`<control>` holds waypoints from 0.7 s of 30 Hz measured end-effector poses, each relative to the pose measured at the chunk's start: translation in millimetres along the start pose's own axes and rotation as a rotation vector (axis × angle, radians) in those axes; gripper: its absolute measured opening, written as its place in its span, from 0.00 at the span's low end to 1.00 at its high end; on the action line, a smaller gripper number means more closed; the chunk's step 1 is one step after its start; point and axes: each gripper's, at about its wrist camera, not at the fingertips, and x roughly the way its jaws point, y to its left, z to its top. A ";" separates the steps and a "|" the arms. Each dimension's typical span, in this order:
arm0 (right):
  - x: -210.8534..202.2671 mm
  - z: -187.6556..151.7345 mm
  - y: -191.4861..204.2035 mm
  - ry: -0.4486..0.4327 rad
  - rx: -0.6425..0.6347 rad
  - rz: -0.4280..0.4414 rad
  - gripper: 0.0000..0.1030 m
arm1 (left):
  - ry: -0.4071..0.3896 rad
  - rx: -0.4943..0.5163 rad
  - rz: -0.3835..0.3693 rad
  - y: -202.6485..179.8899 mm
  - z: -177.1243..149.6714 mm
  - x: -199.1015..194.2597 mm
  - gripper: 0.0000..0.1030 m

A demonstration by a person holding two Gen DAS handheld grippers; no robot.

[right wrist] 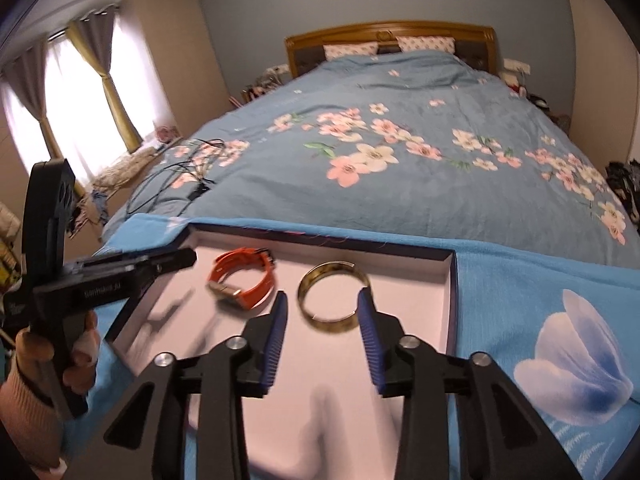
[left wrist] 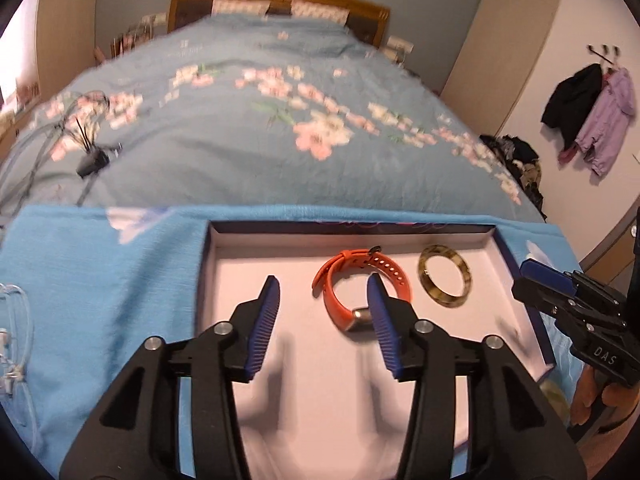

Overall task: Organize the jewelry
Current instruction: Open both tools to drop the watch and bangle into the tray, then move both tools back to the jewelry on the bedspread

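Note:
A shallow white-lined box (left wrist: 240, 256) (right wrist: 450, 280) lies on a light blue cloth at the foot of the bed. In it lie an orange watch (left wrist: 340, 300) (right wrist: 256, 280) and a tortoiseshell bangle (left wrist: 444, 280) (right wrist: 332, 320). My left gripper (left wrist: 324, 288) is open and empty above the box floor, just left of the watch. My right gripper (right wrist: 322, 302) is open and empty, with the bangle lying between and beyond its fingertips. The right gripper also shows at the right edge of the left wrist view (left wrist: 560, 292).
A light blue cloth (left wrist: 100, 300) (right wrist: 540, 300) with white flowers covers the bed end. Black cables (left wrist: 80, 148) (right wrist: 188, 176) lie on the floral duvet at left. A clear plastic item (left wrist: 12, 340) lies at the far left of the cloth. Coats (left wrist: 592, 116) hang on the right wall.

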 end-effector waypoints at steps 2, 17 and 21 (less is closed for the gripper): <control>-14.0 -8.4 4.7 -0.013 -0.027 0.010 0.38 | -0.043 0.035 -0.001 -3.4 -8.6 -19.7 0.57; -83.5 -113.0 2.6 0.057 -0.041 0.058 0.40 | -0.104 0.235 -0.050 -20.6 -114.0 -113.5 0.64; -82.8 -135.2 2.3 0.102 -0.030 0.066 0.40 | -0.085 0.241 -0.077 -24.6 -134.1 -119.1 0.64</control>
